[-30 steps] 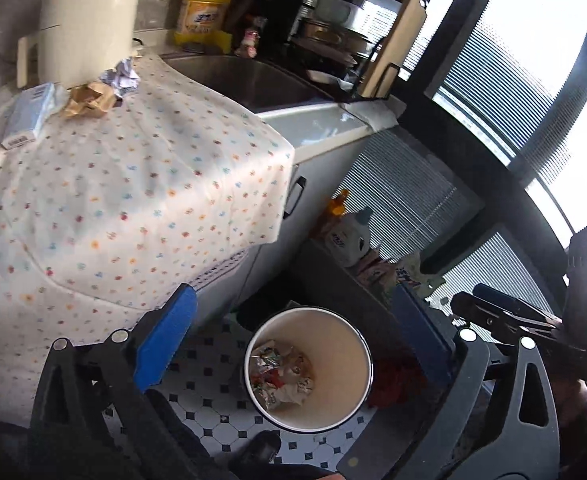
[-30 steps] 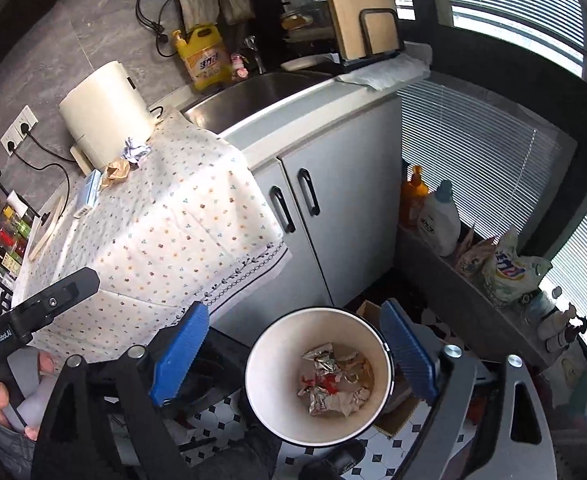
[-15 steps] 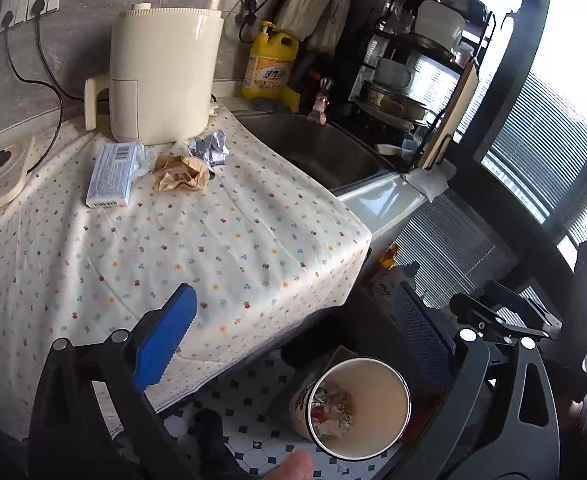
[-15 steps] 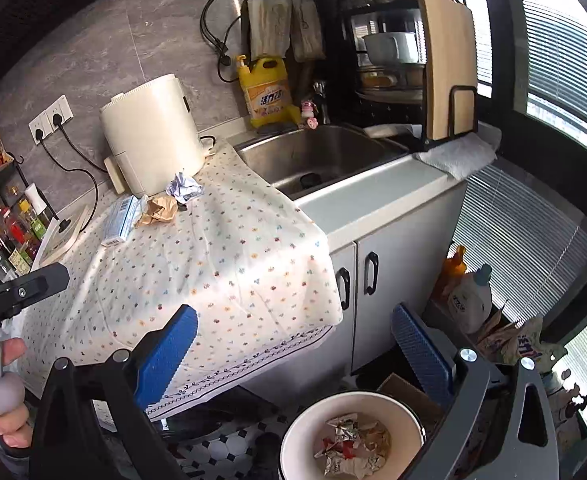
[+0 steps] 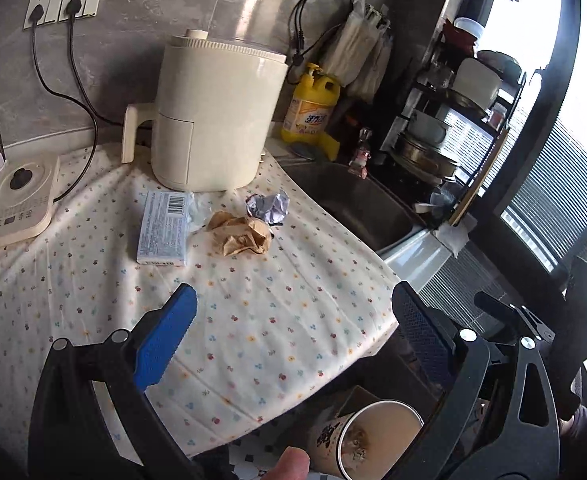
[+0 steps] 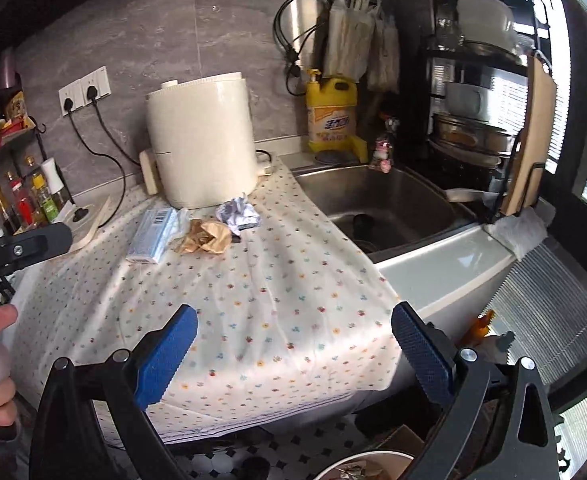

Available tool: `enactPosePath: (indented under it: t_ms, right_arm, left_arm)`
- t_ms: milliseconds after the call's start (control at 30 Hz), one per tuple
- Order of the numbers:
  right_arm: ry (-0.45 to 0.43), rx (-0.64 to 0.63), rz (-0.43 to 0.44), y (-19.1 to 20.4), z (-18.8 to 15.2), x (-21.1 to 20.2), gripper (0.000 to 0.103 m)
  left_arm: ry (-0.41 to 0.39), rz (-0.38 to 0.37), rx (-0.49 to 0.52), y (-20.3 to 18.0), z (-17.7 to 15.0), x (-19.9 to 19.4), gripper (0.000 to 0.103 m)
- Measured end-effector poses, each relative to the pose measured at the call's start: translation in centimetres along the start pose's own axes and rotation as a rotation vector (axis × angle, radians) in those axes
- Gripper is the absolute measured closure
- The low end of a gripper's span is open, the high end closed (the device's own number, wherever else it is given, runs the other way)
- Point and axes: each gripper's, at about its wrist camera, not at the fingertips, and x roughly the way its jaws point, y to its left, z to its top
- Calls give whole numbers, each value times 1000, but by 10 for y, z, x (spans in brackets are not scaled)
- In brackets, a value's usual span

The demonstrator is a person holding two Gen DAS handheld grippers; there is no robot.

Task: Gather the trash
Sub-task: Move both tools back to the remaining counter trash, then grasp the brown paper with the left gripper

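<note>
Both cameras have swung up from the bin to the countertop since the earlier frames. Left of centre in the left wrist view lies a flat packet [image 5: 164,227], then crumpled brown paper [image 5: 240,235] and a foil wad [image 5: 268,208] just beside it. At lower right, the trash bin [image 5: 377,440] sits on the floor. The left gripper [image 5: 293,322] and right gripper [image 6: 293,330] are spread wide, empty. Pinching the floral cloth [image 5: 293,300] along with the paper could drag everything off.

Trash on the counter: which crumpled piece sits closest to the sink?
The crumpled silver foil wad; the crumpled brown paper lies beside it, farther from the steel sink.
</note>
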Motion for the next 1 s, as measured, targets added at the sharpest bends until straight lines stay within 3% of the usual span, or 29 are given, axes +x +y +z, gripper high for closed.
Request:
enactPosePath:
  t_ms: [367,867,1000]
  right_arm:
    - [-6,33,-81,32,26,42,8]
    - [78,175,-159,16,23,79,8]
    - [107,200,-202,7,19,82,8]
  left_arm:
    - [-20,-96,20,53,29,38,6]
    - [168,-215,232,50,54,160,7]
    - [202,-205,285,47,63,193,8]
